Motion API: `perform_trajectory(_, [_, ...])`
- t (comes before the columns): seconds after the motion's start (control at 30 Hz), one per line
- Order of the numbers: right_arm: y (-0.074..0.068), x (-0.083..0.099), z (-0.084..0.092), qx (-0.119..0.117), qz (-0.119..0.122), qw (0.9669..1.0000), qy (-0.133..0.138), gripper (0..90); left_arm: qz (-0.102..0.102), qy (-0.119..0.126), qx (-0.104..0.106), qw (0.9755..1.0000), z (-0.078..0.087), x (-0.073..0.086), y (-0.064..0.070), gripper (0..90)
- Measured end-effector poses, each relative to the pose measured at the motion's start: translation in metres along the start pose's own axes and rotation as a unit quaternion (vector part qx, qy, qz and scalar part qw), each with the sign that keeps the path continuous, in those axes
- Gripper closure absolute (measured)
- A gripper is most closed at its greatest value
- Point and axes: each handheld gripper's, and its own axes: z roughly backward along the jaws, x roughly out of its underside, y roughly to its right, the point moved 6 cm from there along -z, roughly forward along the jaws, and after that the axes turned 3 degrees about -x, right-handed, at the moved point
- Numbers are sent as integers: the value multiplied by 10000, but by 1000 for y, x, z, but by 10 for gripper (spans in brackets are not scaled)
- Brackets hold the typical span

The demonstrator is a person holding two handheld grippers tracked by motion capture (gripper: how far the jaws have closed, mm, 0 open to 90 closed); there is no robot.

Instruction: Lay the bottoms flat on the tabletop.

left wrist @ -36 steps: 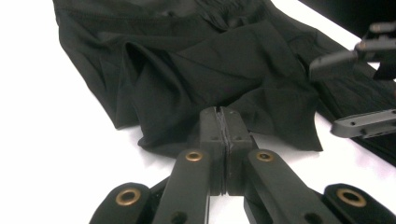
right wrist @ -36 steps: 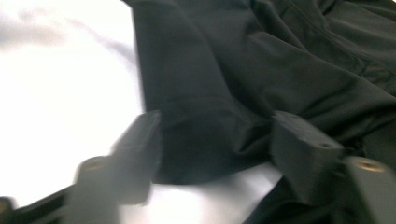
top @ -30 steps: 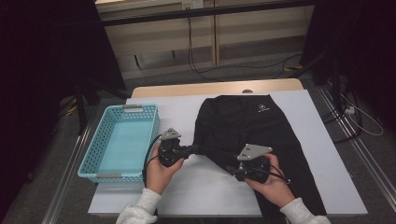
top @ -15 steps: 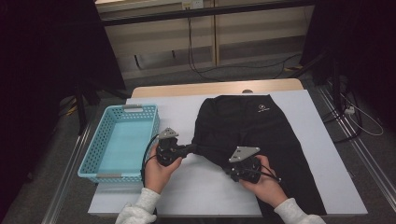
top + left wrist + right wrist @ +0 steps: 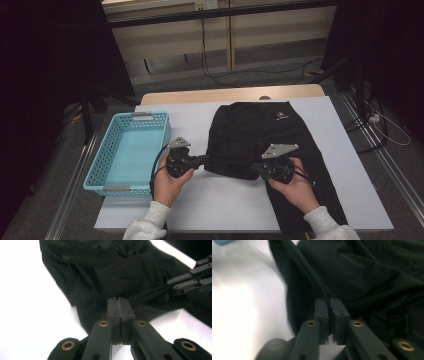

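The black trousers (image 5: pixel 260 137) lie on the white sheet (image 5: pixel 200 200) that covers the table, in the centre-right of the high view. The cloth is matte and thin, with soft creases and a small pale logo (image 5: pixel 281 117) near the waistband at the far end. One leg runs straight down toward the lower right edge of the frame; the other is folded back up over the seat, so its lower edge forms a rounded fold at mid-frame. The long axis runs from the far edge of the table to the near one, waistband away from the person. The left gripper (image 5: pixel 204 160), at centre-left, has its jaws pressed together on the left edge of that fold; its own view shows a thin layer of fabric pinched between the pads (image 5: pixel 121 308). The right gripper (image 5: pixel 254 167) has just been closing its jaws, which now clamp a ridge of the hem (image 5: pixel 329 305) at the fold's right end. A light blue plastic lattice basket (image 5: pixel 97 172) sits at the left, well apart from the trousers.
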Motion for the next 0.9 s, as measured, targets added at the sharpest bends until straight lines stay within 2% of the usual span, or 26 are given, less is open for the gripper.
perform_trajectory(0.07, [1, 2, -4, -1, -18, 9999, -102, 776, 33, -64, -19, 10000, -1, 2, -2, 892])
perform_trajectory(0.17, [-2, 4, -5, -48, 81, 9998, -165, 748, 51, -121, 37, 9999, -2, 5, -4, 890])
perform_trajectory(0.4, [-10, 6, -4, -166, 286, 9989, -323, 899, -44, -185, 190, 9996, -2, 6, 6, 880])
perform_trajectory(0.47, [-14, 6, -2, -266, 318, 9985, -356, 900, -56, -201, 214, 9996, 0, 6, 8, 876])
perform_trajectory(0.6, [-18, 11, 1, -317, 379, 9981, -374, 900, 2, -169, 228, 9996, 4, 8, 9, 842])
perform_trajectory(0.67, [-20, 16, 0, -393, 465, 9971, -462, 895, -7, -200, 227, 9995, 5, 10, 10, 791])
perform_trajectory(0.7, [-19, 17, 0, -357, 493, 9969, -503, 895, -10, -200, 233, 9995, 6, 11, 11, 762])
perform_trajectory(0.77, [-20, 18, 0, -390, 531, 9963, -548, 881, 24, -192, 174, 9997, 7, 10, 10, 654])
perform_trajectory(0.9, [-20, 19, 0, -337, 517, 9966, -547, 768, 97, -263, 133, 9995, 8, 14, 11, 499])
